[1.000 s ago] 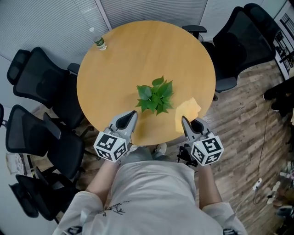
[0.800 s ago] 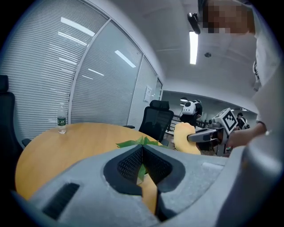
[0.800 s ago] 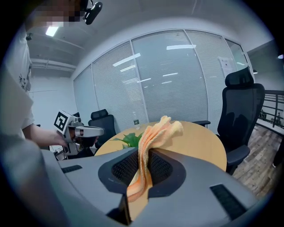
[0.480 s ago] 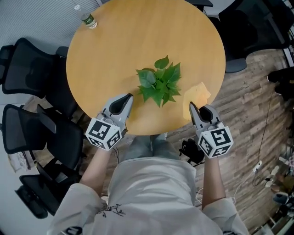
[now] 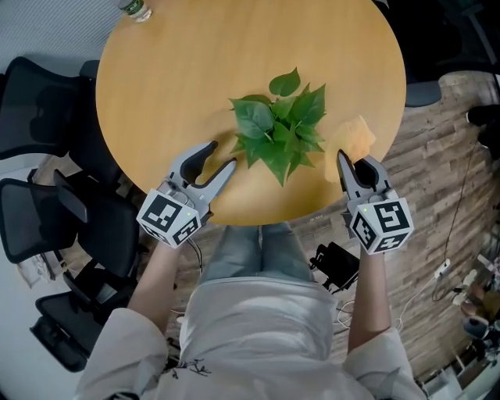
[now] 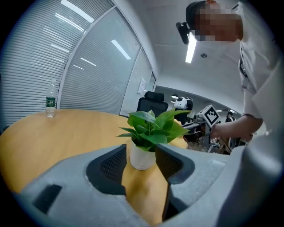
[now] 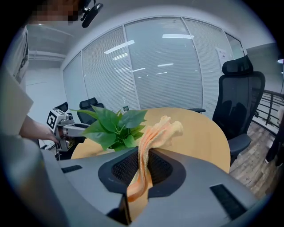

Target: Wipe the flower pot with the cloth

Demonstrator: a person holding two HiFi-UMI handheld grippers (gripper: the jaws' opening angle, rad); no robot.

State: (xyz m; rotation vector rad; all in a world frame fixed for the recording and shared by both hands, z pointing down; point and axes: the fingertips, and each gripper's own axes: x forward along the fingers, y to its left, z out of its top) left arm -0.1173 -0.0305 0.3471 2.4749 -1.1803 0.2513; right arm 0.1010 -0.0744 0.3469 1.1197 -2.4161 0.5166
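Note:
A green leafy plant (image 5: 281,129) in a small white pot (image 6: 141,161) stands near the front of the round wooden table (image 5: 195,70). My left gripper (image 5: 223,154) sits at the table edge to the left of the plant. Its jaws are opening, with nothing between them and the pot a little beyond the tips. In the left gripper view the left gripper (image 6: 141,150) frames the pot. My right gripper (image 5: 342,158) is at the plant's right, shut on an orange cloth (image 5: 357,138). The cloth (image 7: 159,131) sticks up out of the right gripper (image 7: 144,156), with the leaves (image 7: 113,128) behind it.
A plastic water bottle (image 5: 134,9) stands at the table's far left edge. Black office chairs (image 5: 39,101) ring the table, one (image 7: 239,97) at the far right. A black object (image 5: 336,264) lies on the wood floor by my legs.
Both grippers have come down and forward to the table on either side of the plant. The left jaws went from shut to parted. The right still holds the cloth.

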